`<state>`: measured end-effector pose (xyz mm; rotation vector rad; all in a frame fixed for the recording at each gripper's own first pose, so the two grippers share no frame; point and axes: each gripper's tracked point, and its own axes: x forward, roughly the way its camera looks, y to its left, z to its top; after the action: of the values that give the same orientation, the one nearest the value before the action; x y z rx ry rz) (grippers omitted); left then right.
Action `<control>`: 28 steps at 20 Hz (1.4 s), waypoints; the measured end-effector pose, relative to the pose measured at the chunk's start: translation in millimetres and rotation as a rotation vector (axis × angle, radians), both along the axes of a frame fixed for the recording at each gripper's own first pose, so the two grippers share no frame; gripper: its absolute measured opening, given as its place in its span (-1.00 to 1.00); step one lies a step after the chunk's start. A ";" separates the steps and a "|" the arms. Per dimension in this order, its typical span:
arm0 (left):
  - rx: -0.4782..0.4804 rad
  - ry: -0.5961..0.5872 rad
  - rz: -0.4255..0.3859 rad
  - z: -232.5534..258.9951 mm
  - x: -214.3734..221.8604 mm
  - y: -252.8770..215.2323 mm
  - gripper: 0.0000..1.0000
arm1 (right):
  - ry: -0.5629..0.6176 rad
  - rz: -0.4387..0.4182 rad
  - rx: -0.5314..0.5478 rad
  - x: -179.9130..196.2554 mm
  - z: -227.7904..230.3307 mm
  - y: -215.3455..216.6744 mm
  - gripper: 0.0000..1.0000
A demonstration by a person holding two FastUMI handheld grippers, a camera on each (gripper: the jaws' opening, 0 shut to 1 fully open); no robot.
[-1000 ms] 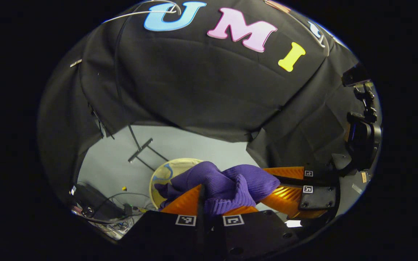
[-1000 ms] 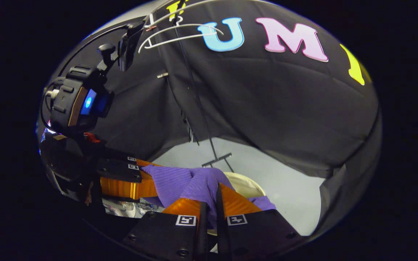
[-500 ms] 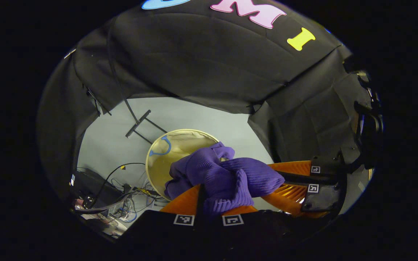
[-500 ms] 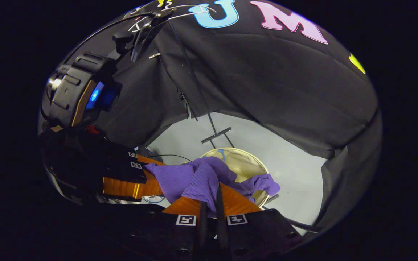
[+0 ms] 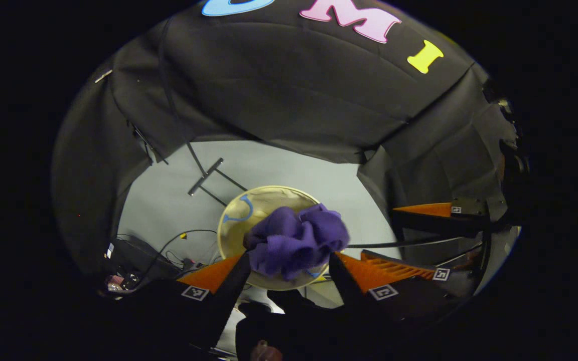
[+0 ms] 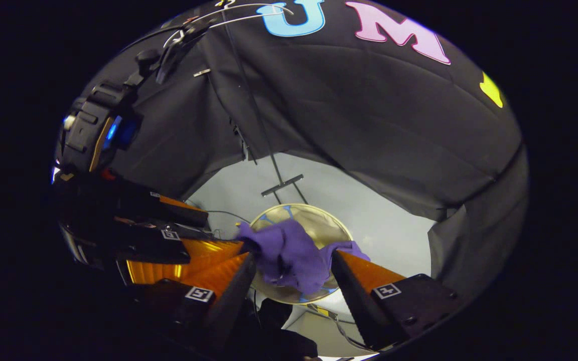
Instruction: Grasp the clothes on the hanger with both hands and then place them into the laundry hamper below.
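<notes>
Looking down along both grippers, the left gripper [image 5: 285, 265] and right gripper [image 6: 293, 265] are each sitting with jaws spread wide and nothing between them, which makes sense if the point is to let the clothes [image 5: 295, 241] go straight down instead of snagging on a finger. The purple bundle is sitting over the mouth of the hamper [image 5: 234, 225], crumpled in a heap; I can't tell if it's resting on the rim, already inside, or in the air. From the right gripper view the clothes [image 6: 289, 253] are covering the near half of the hamper [image 6: 319, 223], with one bit trailing toward the right edge. The hanger [image 6: 229, 15] is hanging bare up near the top of the wall, well apart from all this. The hamper is standing on the pale floor [image 5: 289, 165], directly under both grippers, so I'm guessing the drop is basically done.
</notes>
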<state>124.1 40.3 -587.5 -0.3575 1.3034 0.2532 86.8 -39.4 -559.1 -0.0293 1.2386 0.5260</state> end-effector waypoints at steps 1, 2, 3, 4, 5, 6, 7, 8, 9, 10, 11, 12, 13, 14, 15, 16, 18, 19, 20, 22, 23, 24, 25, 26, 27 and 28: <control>-0.001 -0.009 0.014 5.9 -0.2 4.4 0.99 | 0.003 -0.023 0.009 2.8 0.8 3.2 1.00; 0.005 -0.019 0.030 7.4 1.6 8.3 0.91 | -0.003 -0.032 0.010 5.5 1.9 3.2 0.97; 0.008 -0.026 0.042 6.3 3.6 10.4 0.92 | -0.012 -0.034 0.006 8.8 3.5 3.1 0.98; 0.006 -0.032 0.049 9.2 4.7 10.4 0.92 | -0.016 -0.033 0.009 10.3 5.5 2.6 0.98; 0.008 -0.037 0.050 11.9 4.5 10.7 0.92 | -0.017 -0.033 0.015 11.2 6.3 4.4 0.98; 0.013 -0.041 0.046 14.2 4.7 11.6 0.84 | -0.015 -0.032 0.021 10.0 6.7 5.5 0.97; 0.016 -0.047 0.042 16.0 4.8 11.2 0.84 | -0.015 -0.026 0.023 8.9 7.1 7.0 0.97; 0.016 -0.054 0.040 17.8 6.6 10.9 0.91 | -0.021 -0.020 0.022 7.9 7.1 7.5 0.97; 0.012 -0.062 0.038 19.7 5.4 9.3 0.92 | -0.027 -0.015 0.019 7.4 9.1 7.6 0.98; 0.011 -0.074 0.038 23.9 5.7 8.3 0.84 | -0.034 -0.015 0.019 6.1 11.8 8.0 0.98; 0.011 -0.086 0.038 28.6 5.6 8.0 0.91 | -0.040 -0.020 0.022 5.3 15.9 9.1 0.98; 0.009 -0.100 0.037 33.8 5.7 8.1 0.84 | -0.047 -0.029 0.025 4.9 20.3 11.0 0.98; 0.008 -0.118 0.036 38.7 6.5 8.5 0.84 | -0.058 -0.041 0.031 5.0 26.1 13.2 0.98; 0.010 -0.139 0.034 45.6 7.5 9.7 0.92 | -0.067 -0.053 0.034 3.8 31.5 14.7 0.99; 0.013 -0.161 0.029 52.5 5.9 10.2 0.92 | -0.077 -0.064 0.036 2.3 37.2 16.9 0.99; 0.020 -0.187 0.022 61.3 6.6 11.8 0.92 | -0.091 -0.077 0.038 0.5 40.2 18.9 0.99; 0.038 -0.249 0.004 84.7 5.2 16.5 0.92 | -0.129 -0.098 0.043 -0.3 55.2 23.9 0.98; 0.047 -0.284 -0.010 99.2 2.8 17.0 0.84 | -0.154 -0.110 0.043 -0.1 65.3 28.0 0.98; 0.057 -0.321 -0.027 115.0 0.9 18.3 0.91 | -0.182 -0.124 0.044 -0.3 75.9 34.0 0.98; 0.082 -0.401 -0.073 149.1 -6.8 20.2 0.92 | -0.244 -0.155 0.054 -5.9 106.3 44.6 0.98; 0.095 -0.435 -0.102 165.4 -12.3 21.0 0.92 | -0.276 -0.170 0.060 -8.4 118.9 50.5 0.98; 0.109 -0.465 -0.130 180.1 -17.4 21.2 0.92 | -0.305 -0.184 0.063 -14.0 130.0 56.4 0.98; 0.122 -0.497 -0.158 188.4 -20.6 19.7 0.92 | -0.329 -0.192 0.058 -21.4 140.0 61.7 0.98; 0.141 -0.525 -0.185 201.5 -24.8 18.8 0.91 | -0.355 -0.203 0.051 -28.2 147.7 64.0 0.97; 0.148 -0.560 -0.209 218.2 -34.2 15.7 0.91 | -0.382 -0.215 0.050 -34.5 160.8 67.8 0.97; 0.151 -0.595 -0.229 231.1 -41.7 12.5 0.91 | -0.410 -0.231 0.052 -39.7 175.5 72.4 0.97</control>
<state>82.4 52.8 -356.4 -0.1337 0.7234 0.0407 47.1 33.1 -383.6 0.0478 0.8140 0.3297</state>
